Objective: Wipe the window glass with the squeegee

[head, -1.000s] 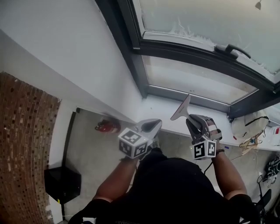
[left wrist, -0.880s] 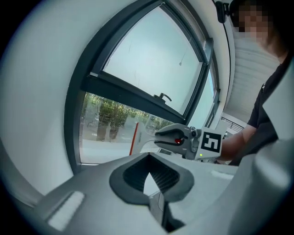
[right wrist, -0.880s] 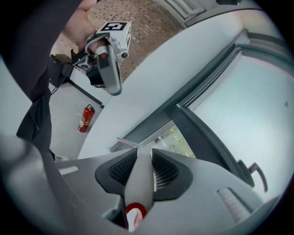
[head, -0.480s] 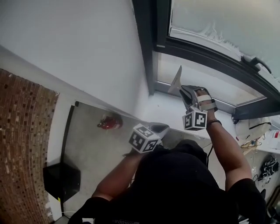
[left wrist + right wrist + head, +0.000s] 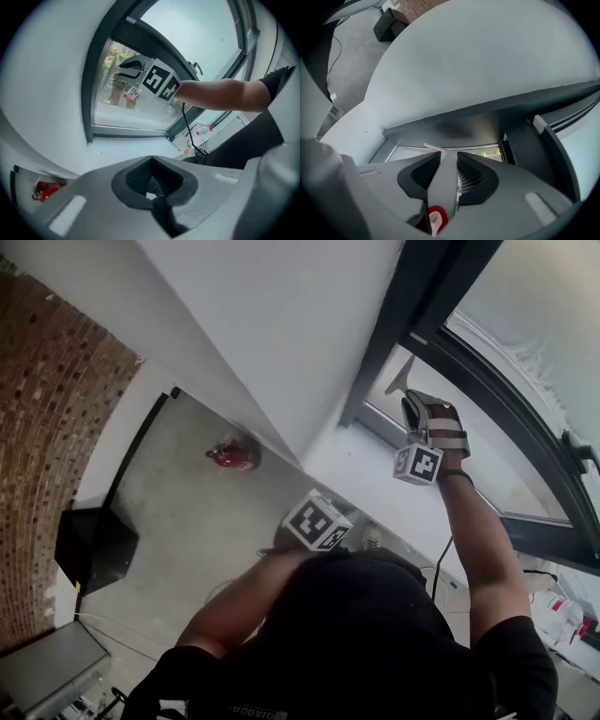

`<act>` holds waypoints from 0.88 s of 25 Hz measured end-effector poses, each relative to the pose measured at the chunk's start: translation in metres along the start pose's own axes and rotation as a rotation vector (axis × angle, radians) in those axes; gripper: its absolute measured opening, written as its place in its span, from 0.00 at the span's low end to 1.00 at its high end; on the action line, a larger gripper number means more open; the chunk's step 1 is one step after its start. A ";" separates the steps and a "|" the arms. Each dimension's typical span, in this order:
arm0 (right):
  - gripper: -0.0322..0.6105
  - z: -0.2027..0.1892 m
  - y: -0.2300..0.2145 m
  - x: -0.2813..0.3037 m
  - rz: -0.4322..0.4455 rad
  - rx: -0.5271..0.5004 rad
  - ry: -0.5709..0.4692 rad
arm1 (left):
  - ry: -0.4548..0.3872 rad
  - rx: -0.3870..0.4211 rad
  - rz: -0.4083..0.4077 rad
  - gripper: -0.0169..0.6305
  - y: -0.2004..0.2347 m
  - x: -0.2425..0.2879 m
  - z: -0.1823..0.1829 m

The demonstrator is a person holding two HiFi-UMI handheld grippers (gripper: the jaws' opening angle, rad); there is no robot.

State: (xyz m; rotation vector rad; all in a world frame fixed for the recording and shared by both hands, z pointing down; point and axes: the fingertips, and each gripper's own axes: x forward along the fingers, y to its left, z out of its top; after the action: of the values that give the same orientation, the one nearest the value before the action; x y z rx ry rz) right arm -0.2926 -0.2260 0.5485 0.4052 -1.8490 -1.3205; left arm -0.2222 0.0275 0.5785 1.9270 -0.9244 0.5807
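Right gripper (image 5: 412, 405) is pinched on the squeegee (image 5: 401, 381) handle, arm up. The handle runs out along the jaws, with the blade end toward the window glass (image 5: 115, 112) of the lower pane, near its upper left corner and just under the dark crossbar (image 5: 487, 117). Blade contact with the glass: cannot tell. Left gripper (image 5: 152, 161) is pressed together on nothing, low by my body, well apart from the pane. Judgement: the right is nearer and takes the stroke. Seat the blade flat, then draw down the pane.
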 end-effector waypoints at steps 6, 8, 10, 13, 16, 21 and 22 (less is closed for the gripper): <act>0.23 0.004 0.006 -0.008 -0.055 -0.085 -0.139 | -0.014 -0.065 0.038 0.03 -0.002 0.003 0.000; 0.23 0.012 0.000 -0.004 -0.070 -0.105 -0.172 | -0.030 -0.076 0.058 0.03 0.000 0.002 0.004; 0.23 0.012 -0.003 0.003 -0.088 -0.132 -0.170 | -0.046 -0.093 0.076 0.03 0.000 0.002 0.008; 0.22 0.003 0.002 0.012 -0.089 -0.160 -0.149 | -0.068 -0.122 0.084 0.03 -0.007 0.003 0.011; 0.22 0.000 0.000 0.016 -0.111 -0.171 -0.147 | -0.073 -0.136 0.087 0.03 -0.013 0.001 0.007; 0.22 -0.001 0.006 0.000 -0.090 -0.186 -0.161 | -0.074 -0.153 0.097 0.03 -0.018 0.002 0.000; 0.22 -0.002 0.006 -0.003 -0.101 -0.192 -0.164 | -0.076 -0.152 0.097 0.03 -0.020 0.002 0.000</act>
State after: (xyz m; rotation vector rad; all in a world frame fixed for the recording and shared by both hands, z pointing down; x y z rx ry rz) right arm -0.2876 -0.2231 0.5532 0.2989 -1.8320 -1.6266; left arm -0.2051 0.0327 0.5697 1.7856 -1.0838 0.4816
